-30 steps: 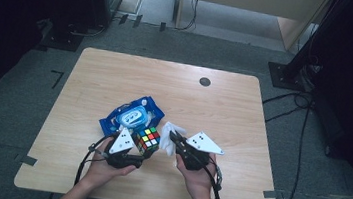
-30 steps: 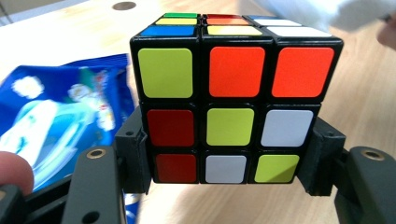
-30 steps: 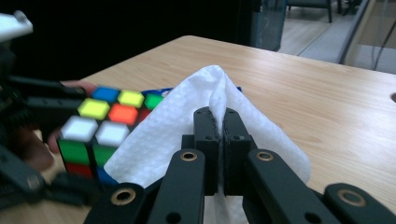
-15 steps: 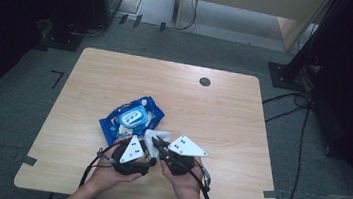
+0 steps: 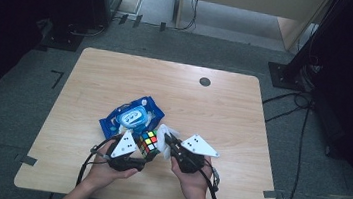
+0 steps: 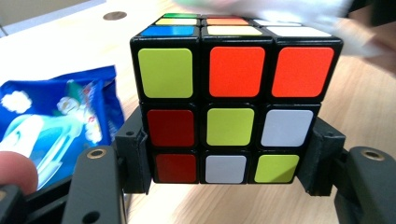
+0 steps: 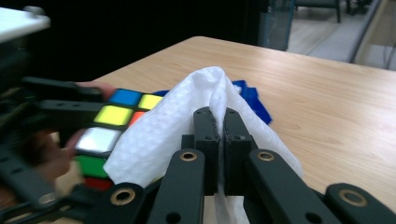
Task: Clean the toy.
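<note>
Right now the left gripper fingers clamp the cube by its bottom layer only, above the counter w/ the right gripper shut on a wipe at its side; a hard rub could pop it loose. Wipes pack lies beyond.

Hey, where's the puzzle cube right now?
The puzzle cube is clamped in the left gripper, near the table's front edge, between the blue wipes pack and the white wipe.
</note>
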`<state>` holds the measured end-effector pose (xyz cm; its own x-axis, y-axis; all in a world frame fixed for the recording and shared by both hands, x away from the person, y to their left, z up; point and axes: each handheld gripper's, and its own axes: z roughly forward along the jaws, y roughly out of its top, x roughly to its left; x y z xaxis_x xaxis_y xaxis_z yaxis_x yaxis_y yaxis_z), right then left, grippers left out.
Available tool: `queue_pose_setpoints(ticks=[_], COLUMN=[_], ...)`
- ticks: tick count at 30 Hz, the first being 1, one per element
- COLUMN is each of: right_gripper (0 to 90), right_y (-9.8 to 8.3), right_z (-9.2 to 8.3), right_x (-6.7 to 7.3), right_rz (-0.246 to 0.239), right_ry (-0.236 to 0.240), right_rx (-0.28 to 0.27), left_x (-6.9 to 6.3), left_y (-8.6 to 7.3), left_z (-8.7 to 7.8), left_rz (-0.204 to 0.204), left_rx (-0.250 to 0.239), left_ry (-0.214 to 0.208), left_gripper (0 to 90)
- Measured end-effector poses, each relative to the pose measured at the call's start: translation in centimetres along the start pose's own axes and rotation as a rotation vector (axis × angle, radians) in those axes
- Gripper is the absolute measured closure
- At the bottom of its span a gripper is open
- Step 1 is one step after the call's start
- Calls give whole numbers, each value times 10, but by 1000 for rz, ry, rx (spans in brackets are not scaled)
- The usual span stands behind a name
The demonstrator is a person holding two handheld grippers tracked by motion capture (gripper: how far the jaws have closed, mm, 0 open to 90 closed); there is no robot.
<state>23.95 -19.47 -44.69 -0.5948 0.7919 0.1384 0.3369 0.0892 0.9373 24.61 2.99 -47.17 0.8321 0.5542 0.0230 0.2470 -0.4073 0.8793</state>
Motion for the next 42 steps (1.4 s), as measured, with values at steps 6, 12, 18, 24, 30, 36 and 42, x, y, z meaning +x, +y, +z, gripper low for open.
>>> queue_pose_setpoints(ticks=[6, 12, 18, 24, 30, 36, 42], right_gripper=[881, 878, 875, 873, 873, 869, 868], right_y=[5, 8, 7, 0, 3, 5, 6], right_z=[4, -2, -6, -7, -4, -3, -7], right_x=[17, 40, 18, -3, 10, 34, 17], right_rz=[-53, -147, -69, -10, -46, -91, -63], right_ry=[45, 120, 80, 28, 46, 147, 94], right_rx=[-21, -49, -54, -15, -16, -23, -19], left_x=[-9, 7, 10, -1, -8, -2, 10], left_y=[1, 0, 1, 4, 3, 1, 1], left_z=[7, -2, -7, -1, 6, 5, -5], left_rz=[36, -47, -44, -1, 25, -1, -29], left_rx=[27, -9, -20, -8, 31, 28, 5], left_ry=[-1, -13, -2, -23, -28, -11, 11], left_gripper=[345, 344, 344, 345, 344, 344, 344])
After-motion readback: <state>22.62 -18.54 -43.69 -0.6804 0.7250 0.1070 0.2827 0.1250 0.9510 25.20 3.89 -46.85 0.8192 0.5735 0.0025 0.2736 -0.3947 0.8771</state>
